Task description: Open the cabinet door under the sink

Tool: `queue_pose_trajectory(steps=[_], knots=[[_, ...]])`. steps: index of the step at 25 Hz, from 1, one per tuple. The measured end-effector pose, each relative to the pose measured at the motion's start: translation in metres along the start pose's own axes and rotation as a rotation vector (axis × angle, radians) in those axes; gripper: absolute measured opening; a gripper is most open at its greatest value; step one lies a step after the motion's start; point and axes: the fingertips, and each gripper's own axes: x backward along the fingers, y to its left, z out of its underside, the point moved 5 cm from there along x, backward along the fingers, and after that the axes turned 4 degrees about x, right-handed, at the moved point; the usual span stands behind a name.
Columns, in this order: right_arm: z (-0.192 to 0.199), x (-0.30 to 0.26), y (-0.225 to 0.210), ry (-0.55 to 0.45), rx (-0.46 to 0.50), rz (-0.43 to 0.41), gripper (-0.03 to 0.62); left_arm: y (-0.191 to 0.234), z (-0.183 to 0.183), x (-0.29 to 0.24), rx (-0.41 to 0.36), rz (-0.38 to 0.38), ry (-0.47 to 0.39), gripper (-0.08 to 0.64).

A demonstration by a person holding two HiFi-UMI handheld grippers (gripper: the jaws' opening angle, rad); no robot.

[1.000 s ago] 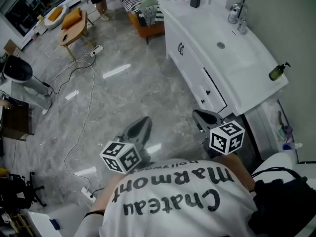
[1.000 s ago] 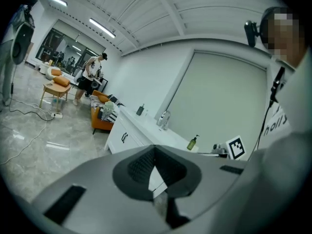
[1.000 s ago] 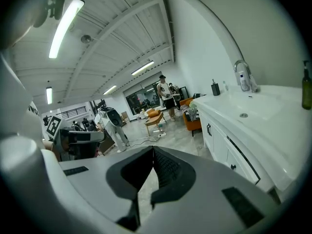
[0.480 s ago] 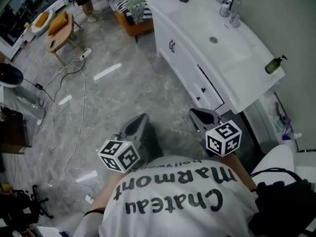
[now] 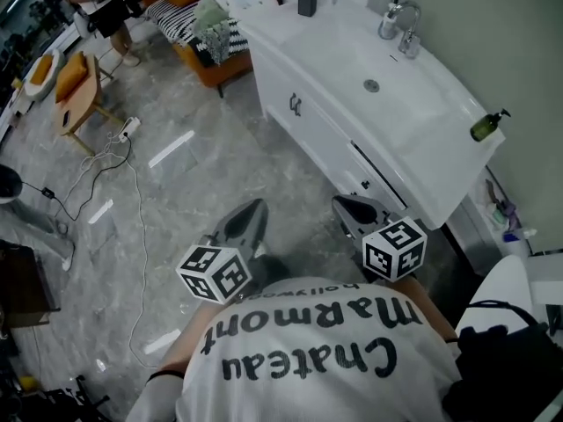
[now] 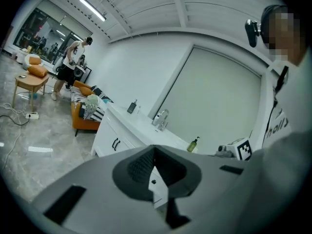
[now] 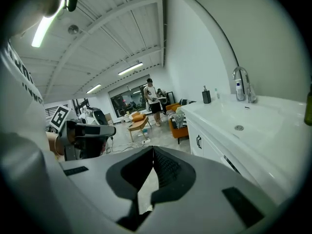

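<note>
Both sets of jaws are pressed together with nothing in them. The left gripper and right gripper hang in front of the sink, the right one nearer. The white cabinet door is directly below the sink and looks closed and untouched.

White cabinet, grey marbled floor, orange sofa, green bottle

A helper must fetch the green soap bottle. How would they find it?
Look at the long white vanity against the wall. On its counter, at the end away from the sofa, past the faucet, stands a green pump bottle by the wall; the other dispenser, at the sofa end, is black.
</note>
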Motion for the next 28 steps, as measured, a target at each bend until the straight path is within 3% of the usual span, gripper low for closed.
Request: queue_pose_trajectory(steps=[6,13,28], knots=[[-0.037,-0.086,-0.009,0.007,-0.026,0.011,0.012,0.063,-0.054,-0.028,-0.051,0.031,0.046,0.008],[-0.066,-0.174,-0.033,0.015,-0.08,0.047,0.012,0.143,-0.106,-0.062,-0.032,0.029,0.092,0.008],[-0.098,-0.288,-0.062,0.044,-0.16,0.099,0.012,0.25,-0.17,-0.112,-0.014,0.055,0.147,0.008]])
